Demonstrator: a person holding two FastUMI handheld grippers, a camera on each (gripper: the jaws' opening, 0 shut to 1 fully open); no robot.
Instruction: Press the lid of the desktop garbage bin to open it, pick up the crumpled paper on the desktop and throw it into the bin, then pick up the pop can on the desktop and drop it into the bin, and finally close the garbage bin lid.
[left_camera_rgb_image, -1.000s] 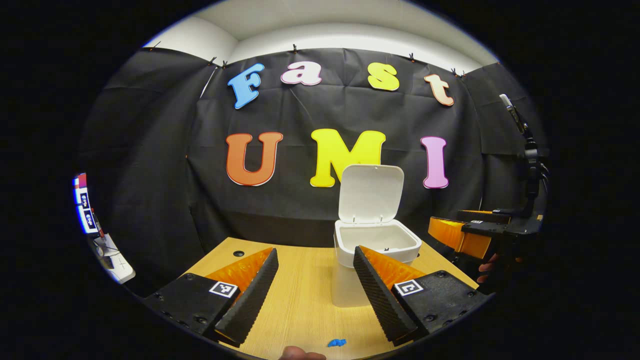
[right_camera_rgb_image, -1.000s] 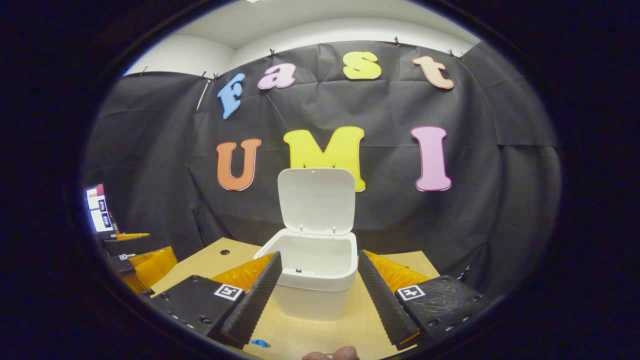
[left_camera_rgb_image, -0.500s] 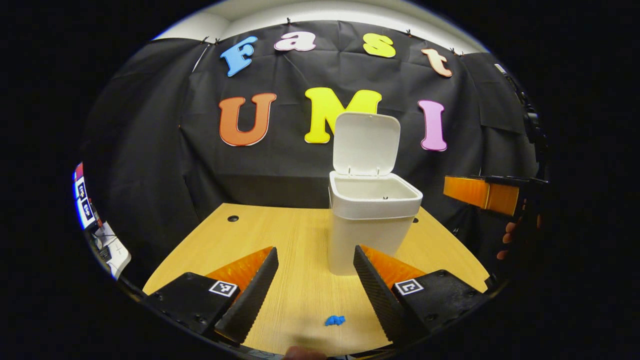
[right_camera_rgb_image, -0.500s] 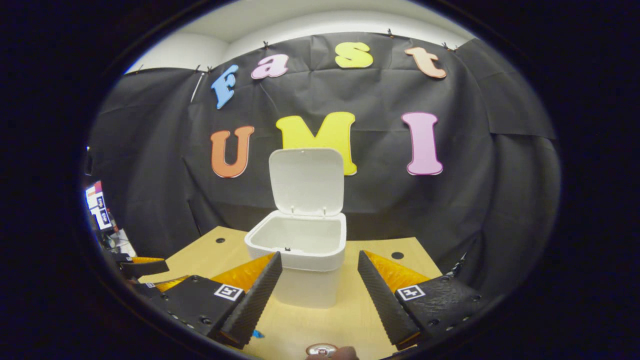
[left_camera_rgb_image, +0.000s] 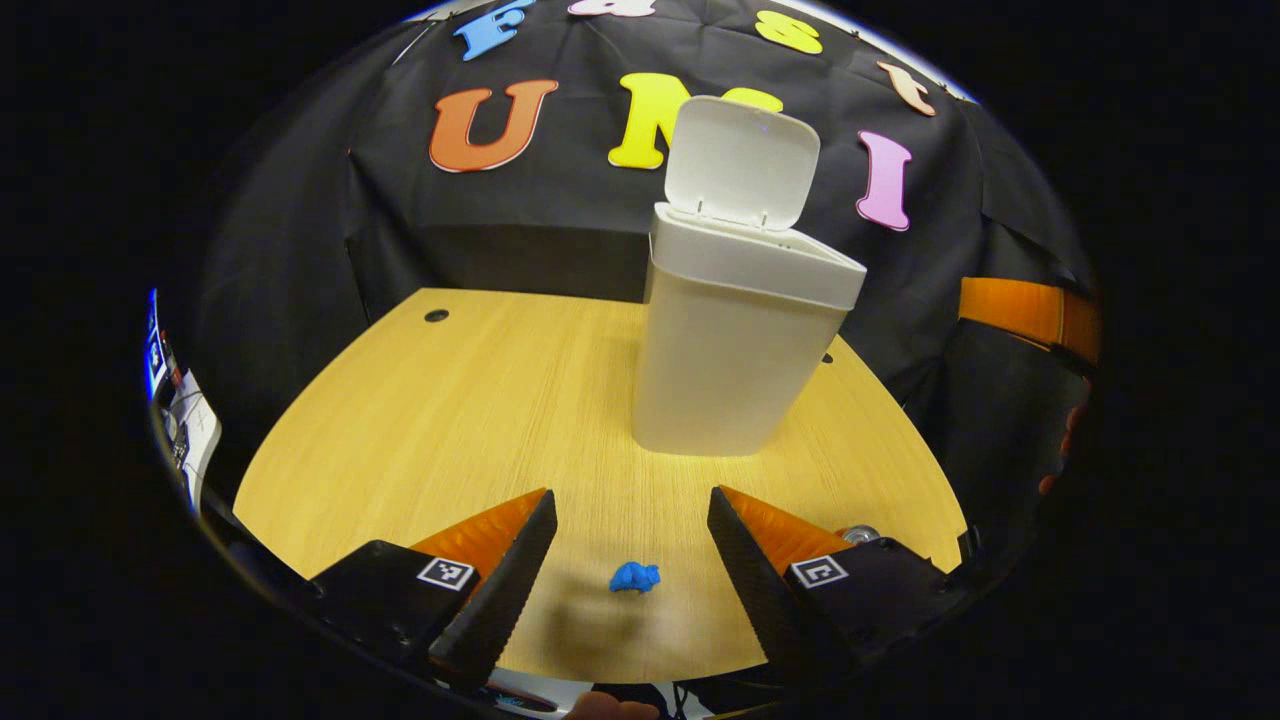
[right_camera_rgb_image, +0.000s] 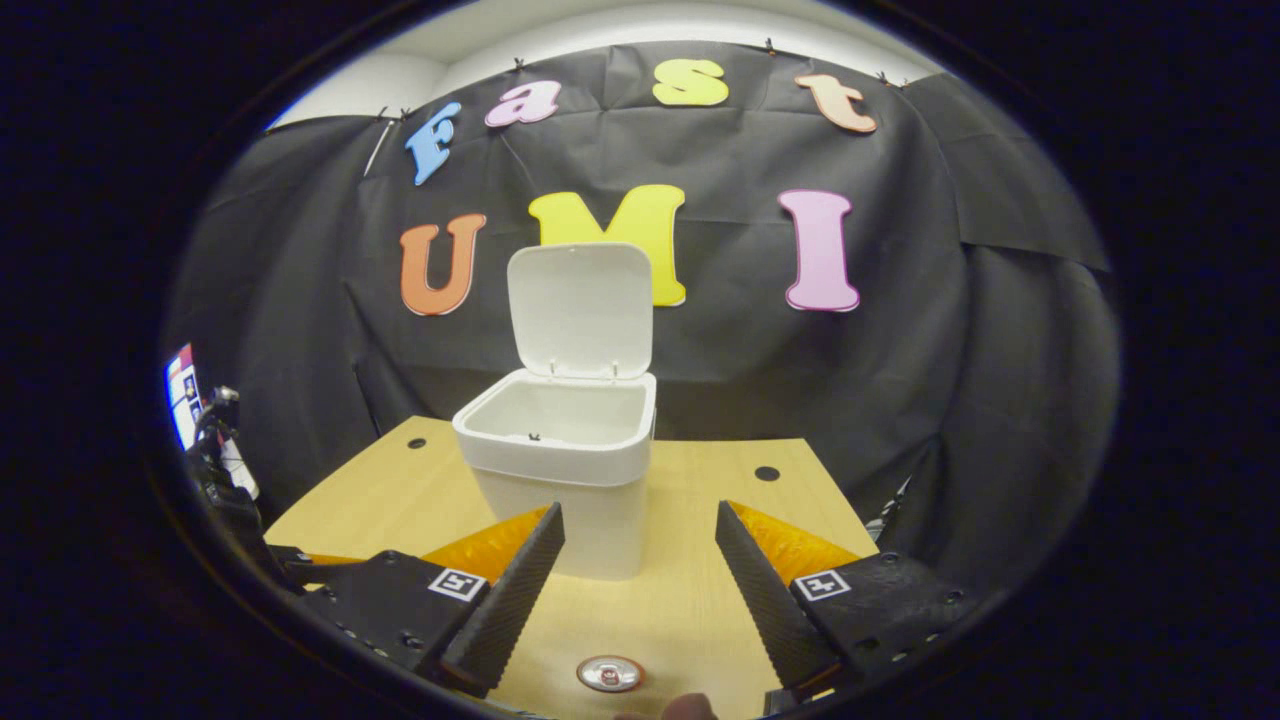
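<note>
The white bin (left_camera_rgb_image: 735, 340) stands on the wooden table (left_camera_rgb_image: 450, 400) with its lid (left_camera_rgb_image: 742, 160) hinged upright and open. A small blue crumpled paper (left_camera_rgb_image: 635, 577) lies on the table near the front edge, between and below the fingertips of my left gripper (left_camera_rgb_image: 622, 585), which is open and holds nothing. The pop can (left_camera_rgb_image: 858, 534) peeks out behind that gripper's right finger. In the right gripper view the bin (right_camera_rgb_image: 565, 480) and raised lid (right_camera_rgb_image: 580, 310) are ahead. The can's top (right_camera_rgb_image: 610, 673) sits low between the fingers of my right gripper (right_camera_rgb_image: 638, 590), open and above it.
Round cable holes mark the table at the back left (left_camera_rgb_image: 436, 315) and back right (right_camera_rgb_image: 767, 473). Black cloth walls close in behind and to both sides. The right gripper's body (left_camera_rgb_image: 1030, 312) hangs at the right of the left gripper view, off the table's edge.
My left gripper has dropped and tilted down toward the table, bringing the blue paper between its fingers. The right gripper has drawn back slightly, so the can's top shows more.
</note>
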